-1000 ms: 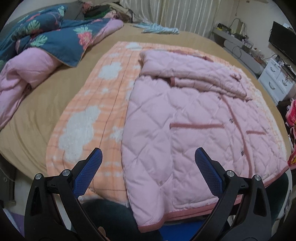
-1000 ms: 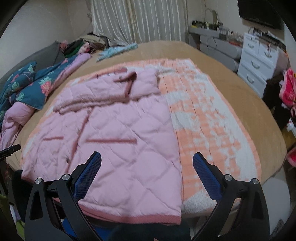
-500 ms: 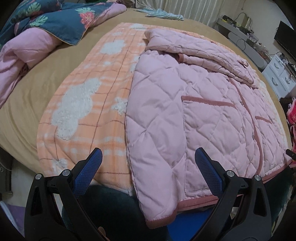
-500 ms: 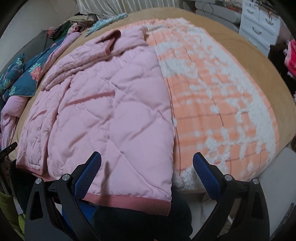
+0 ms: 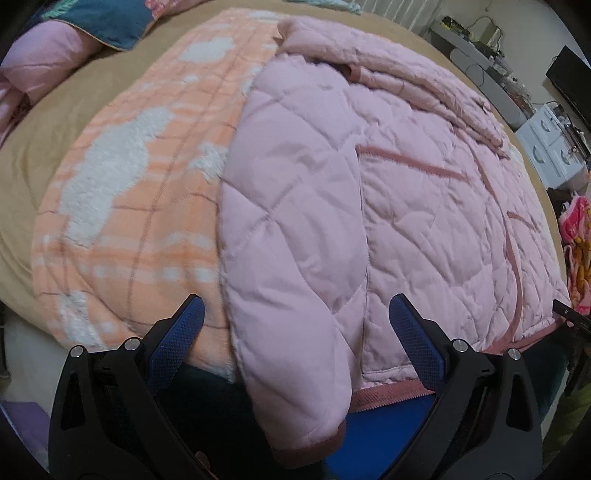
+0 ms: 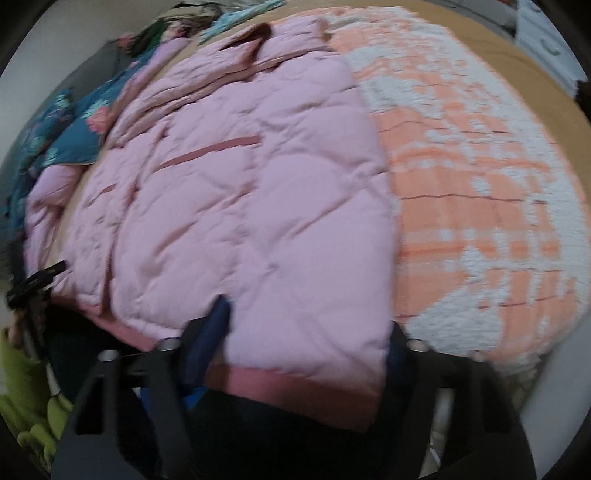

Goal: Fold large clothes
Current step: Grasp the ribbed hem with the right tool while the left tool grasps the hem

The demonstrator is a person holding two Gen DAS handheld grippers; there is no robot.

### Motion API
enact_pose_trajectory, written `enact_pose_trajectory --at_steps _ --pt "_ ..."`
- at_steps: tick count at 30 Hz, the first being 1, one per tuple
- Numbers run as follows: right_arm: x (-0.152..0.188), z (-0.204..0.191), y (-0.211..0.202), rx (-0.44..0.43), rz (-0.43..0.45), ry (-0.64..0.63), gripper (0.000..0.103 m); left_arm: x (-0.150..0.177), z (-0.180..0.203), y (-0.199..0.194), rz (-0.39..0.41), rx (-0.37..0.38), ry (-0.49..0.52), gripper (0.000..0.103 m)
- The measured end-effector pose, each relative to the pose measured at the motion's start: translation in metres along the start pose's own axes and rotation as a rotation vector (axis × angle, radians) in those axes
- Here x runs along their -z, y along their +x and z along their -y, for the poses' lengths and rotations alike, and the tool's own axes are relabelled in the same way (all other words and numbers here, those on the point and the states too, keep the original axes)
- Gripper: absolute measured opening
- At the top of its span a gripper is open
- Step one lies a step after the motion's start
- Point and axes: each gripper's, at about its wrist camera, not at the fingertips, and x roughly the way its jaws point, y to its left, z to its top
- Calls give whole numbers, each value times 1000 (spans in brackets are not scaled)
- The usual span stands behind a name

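Between both grippers' wide jaws, pink quilted jacket's [image 5: 369,206] hem corners.

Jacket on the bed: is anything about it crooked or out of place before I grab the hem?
Mostly tidy. The jacket lies flat on the orange blanket, but its near hem hangs past the bed edge, with one corner drooping lower than the rest. Both the left tool and the right tool are open at that hem.

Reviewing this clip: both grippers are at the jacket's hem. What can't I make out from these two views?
- Right wrist view: motion blur; the right gripper straddles the pink jacket, whose hem hides one finger, so contact is unclear.
- Left wrist view: the left gripper is open; the jacket's corner drapes over the bed edge, hiding what lies beneath.
- Shelf clutter: too small.
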Motion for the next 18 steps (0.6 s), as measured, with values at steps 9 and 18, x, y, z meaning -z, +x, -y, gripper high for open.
enact_pose_trajectory --at_steps 9,18 --pt "-13 -33 -38 -42 215 -83 25 2 7 13 -47 39 40 93" --pt "-47 -54 -76 -108 408 -107 19 10 27 6 -4 5 202 32"
